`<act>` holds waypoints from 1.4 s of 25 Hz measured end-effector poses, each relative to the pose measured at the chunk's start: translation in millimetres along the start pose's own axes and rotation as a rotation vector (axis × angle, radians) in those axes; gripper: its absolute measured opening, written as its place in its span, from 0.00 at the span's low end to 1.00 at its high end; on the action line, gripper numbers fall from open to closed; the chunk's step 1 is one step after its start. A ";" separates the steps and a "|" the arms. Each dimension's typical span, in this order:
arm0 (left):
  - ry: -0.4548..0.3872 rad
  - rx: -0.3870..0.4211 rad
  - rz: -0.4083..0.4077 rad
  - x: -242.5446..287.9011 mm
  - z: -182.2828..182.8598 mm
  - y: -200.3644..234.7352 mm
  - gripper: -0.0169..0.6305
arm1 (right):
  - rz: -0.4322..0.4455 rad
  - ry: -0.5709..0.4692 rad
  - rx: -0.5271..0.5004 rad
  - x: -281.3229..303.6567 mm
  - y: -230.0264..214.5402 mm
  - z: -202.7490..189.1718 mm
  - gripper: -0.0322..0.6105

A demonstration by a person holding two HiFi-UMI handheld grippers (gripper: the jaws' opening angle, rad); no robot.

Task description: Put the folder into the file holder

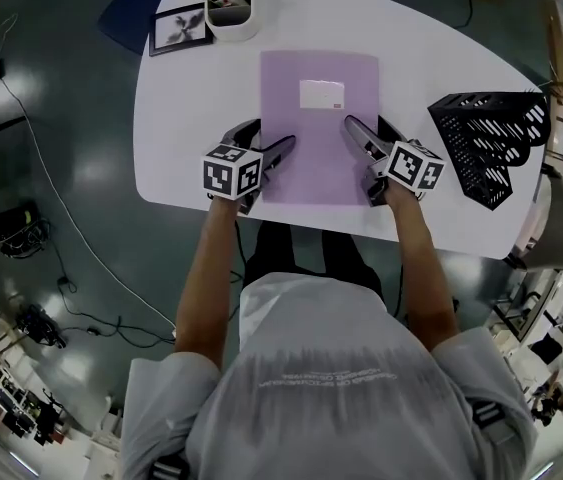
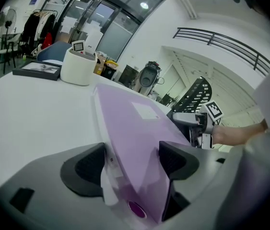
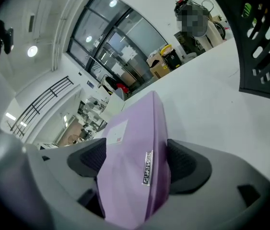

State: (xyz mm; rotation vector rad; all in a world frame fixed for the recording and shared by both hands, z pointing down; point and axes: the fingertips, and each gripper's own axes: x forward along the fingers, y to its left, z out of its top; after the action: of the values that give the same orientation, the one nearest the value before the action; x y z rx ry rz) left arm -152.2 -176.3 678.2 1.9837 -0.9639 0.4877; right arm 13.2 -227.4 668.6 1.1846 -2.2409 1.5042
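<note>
left gripper (image 1: 261,140): jaws spread, straddling the near left edge of the flat lilac plastic folder (image 1: 319,128), not pinching it
right gripper (image 1: 369,128): jaws wide too, across its right edge
folder: lying flat on the white desk (image 1: 191,118)
why: guessing it's a two-sided pickup, since the black perforated file holder (image 1: 486,143) sits beyond the right jaws

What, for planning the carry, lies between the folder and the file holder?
Head view: the right gripper at the edge of the folder, then bare table up to the file holder.
</note>
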 end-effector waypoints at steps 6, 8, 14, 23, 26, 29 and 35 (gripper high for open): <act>-0.003 0.001 -0.010 -3.8 -0.7 1.3 0.59 | 0.062 -0.030 0.123 -4.6 5.4 2.8 0.67; -0.010 0.001 -0.012 -4.8 0.2 1.5 0.59 | 0.081 -0.036 0.154 -5.6 6.6 4.2 0.67; -0.006 0.007 -0.018 -8.0 -3.0 3.0 0.59 | 0.153 0.010 0.261 -6.0 7.8 4.2 0.67; 0.018 0.032 -0.095 -10.1 -5.5 -5.6 0.59 | 0.240 0.192 0.286 1.3 17.7 -18.3 0.55; 0.014 0.033 -0.099 -11.0 -5.4 -6.0 0.59 | 0.275 0.232 0.287 6.1 21.4 -23.0 0.52; 0.017 0.047 -0.097 -11.3 -6.5 -6.1 0.59 | 0.307 0.284 0.277 11.2 29.1 -34.4 0.52; 0.021 0.078 -0.094 -15.0 -8.2 -4.8 0.59 | 0.337 0.343 0.273 14.8 39.6 -48.0 0.44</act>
State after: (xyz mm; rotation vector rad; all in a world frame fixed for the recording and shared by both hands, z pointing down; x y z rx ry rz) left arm -157.6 -161.2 670.7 2.0790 -0.8453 0.4989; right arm -36.9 -187.8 671.8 0.5557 -2.1189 2.0142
